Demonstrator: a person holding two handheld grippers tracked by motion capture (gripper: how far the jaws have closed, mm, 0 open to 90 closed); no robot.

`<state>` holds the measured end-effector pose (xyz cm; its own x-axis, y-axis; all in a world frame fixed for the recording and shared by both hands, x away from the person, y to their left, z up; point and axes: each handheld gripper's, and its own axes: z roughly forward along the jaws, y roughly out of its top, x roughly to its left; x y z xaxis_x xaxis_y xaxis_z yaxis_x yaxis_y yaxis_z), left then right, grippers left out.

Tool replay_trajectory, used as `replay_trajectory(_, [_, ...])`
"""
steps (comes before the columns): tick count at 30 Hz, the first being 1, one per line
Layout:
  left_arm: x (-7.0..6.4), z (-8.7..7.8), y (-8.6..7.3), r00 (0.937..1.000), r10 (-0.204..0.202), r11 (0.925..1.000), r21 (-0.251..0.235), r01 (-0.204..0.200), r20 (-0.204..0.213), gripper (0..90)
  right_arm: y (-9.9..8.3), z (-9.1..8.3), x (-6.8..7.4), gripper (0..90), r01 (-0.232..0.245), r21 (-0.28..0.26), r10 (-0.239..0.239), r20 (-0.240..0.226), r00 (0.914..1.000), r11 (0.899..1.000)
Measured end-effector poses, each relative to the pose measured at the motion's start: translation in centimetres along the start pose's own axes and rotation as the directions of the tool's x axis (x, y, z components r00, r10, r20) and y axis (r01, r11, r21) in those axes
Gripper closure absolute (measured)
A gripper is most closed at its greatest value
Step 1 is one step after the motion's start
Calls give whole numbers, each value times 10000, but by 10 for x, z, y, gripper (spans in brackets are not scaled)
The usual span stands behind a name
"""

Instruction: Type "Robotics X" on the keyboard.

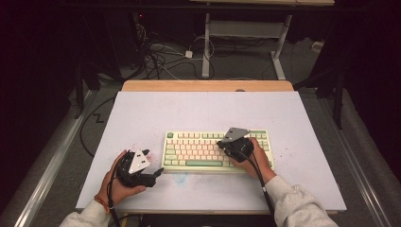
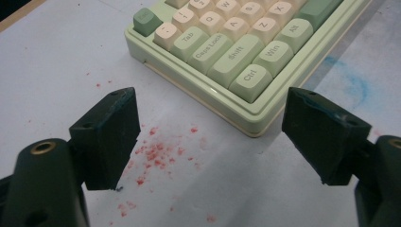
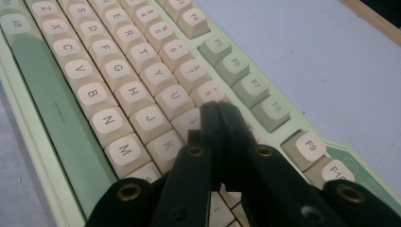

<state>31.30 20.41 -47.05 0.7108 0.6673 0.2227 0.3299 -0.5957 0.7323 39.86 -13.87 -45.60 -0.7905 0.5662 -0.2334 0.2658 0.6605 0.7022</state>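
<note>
A pale green keyboard [image 1: 198, 150] with cream keys lies near the front middle of the white table top [image 1: 156, 113]. My right gripper [image 1: 220, 142] hovers over the keyboard's right half with its jaws pressed together and nothing between them. In the right gripper view the right gripper [image 3: 218, 109] has its tips just over the keys by the 8 key of the keyboard [image 3: 118, 90]. My left gripper [image 1: 156, 165] rests left of the keyboard, jaws wide apart. From the left gripper view, the left gripper [image 2: 213, 123] faces the near left corner of the keyboard [image 2: 227, 61], with only table between its jaws.
Red specks [image 2: 156, 153] dot the table by the left gripper, and a blue smear [image 2: 354, 85] lies beside the keyboard. A wooden edge [image 1: 208, 85] runs along the table's far side. Cables [image 1: 161, 54] and desk legs [image 1: 206, 47] sit on the floor beyond.
</note>
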Motion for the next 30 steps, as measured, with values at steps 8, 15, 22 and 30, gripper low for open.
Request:
replay_trajectory(8, [-1, -1, 0, 10000, 41, 10000, 11, -41, 32, 188, -2, 0, -1, 900, -7, 76, 7, -46, 10000, 10000])
replay_trajectory(15, [0, 0, 0, 10000, 64, 10000, 62, -64, 14, 188, -1, -6, -1, 900, -111, -246, 110, -31, 9999, 9996])
replay_trajectory(22, [-1, 0, 0, 10000, 62, 9999, 100, -63, 26, 188, 0, -16, -3, 871, -255, -679, 254, -18, 9997, 9974])
replay_trajectory(30, [0, 0, 0, 10000, 15, 9999, 112, -16, 36, 189, -1, -35, -4, 694, -367, -1435, 385, 96, 9992, 9890])
